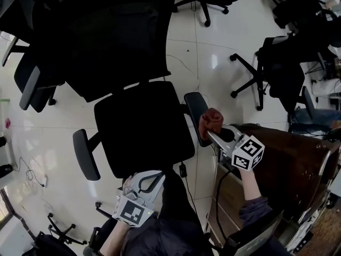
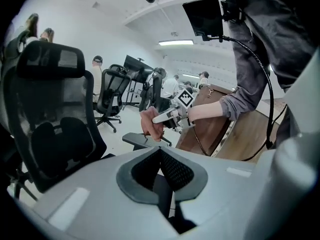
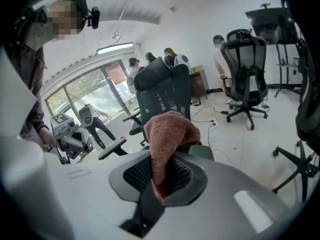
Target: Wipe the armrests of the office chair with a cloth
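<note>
Your right gripper (image 1: 213,135), forearm extended, clamps the red cloth (image 1: 211,121) onto the armrest (image 1: 194,105). Your left gripper (image 1: 159,176) hangs low beside the seat (image 1: 144,127), jaws closed, empty.

A rust-red cloth (image 1: 211,121), bunched and clamped in the right tool (image 1: 212,134), sits on one dark armrest (image 1: 195,108) of the black chair (image 1: 144,129); the other armrest (image 1: 86,154) flanks the seat's opposite side.
</note>
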### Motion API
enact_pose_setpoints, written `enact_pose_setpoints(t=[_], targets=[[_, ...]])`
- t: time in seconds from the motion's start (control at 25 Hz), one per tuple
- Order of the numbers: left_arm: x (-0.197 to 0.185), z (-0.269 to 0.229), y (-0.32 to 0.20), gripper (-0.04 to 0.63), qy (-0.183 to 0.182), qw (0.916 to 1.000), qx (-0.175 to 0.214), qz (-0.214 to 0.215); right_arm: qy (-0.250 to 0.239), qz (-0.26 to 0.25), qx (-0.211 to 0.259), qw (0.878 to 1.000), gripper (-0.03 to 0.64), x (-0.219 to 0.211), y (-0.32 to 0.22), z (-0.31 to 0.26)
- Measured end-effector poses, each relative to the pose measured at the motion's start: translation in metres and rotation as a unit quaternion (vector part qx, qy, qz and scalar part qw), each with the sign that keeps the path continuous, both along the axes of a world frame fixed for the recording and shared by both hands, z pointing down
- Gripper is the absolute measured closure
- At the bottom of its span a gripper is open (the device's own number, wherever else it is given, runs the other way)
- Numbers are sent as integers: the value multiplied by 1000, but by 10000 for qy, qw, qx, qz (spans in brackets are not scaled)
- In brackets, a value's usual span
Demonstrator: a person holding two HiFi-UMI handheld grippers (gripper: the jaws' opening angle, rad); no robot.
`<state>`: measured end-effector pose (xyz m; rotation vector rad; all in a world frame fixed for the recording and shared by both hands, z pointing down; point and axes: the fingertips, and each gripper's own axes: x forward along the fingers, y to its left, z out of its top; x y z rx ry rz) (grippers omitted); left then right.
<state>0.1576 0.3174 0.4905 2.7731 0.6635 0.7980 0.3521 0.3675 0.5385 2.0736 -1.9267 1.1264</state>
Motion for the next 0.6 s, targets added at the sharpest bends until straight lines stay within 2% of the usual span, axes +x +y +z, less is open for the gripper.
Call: enact_pose_setpoints(t=[0.12,0.28,0.48,0.6], targets=[[-35,-1,-22,579,47,9999,-71,92,24,87,-229,9997,569,-41,-28,14],[-80,-4,-56,580,29,9995,-134,270,156,929,-700,9931,569,-68,-60,54],[-118,8,-87,580,-159,9989,-79,431,221,1884,-1189,9746,569,-73,-80,122],[-121,14,-92,579,-253,9982,-36,544,360,2634,-1653,9497,569,-47,-66,168]])
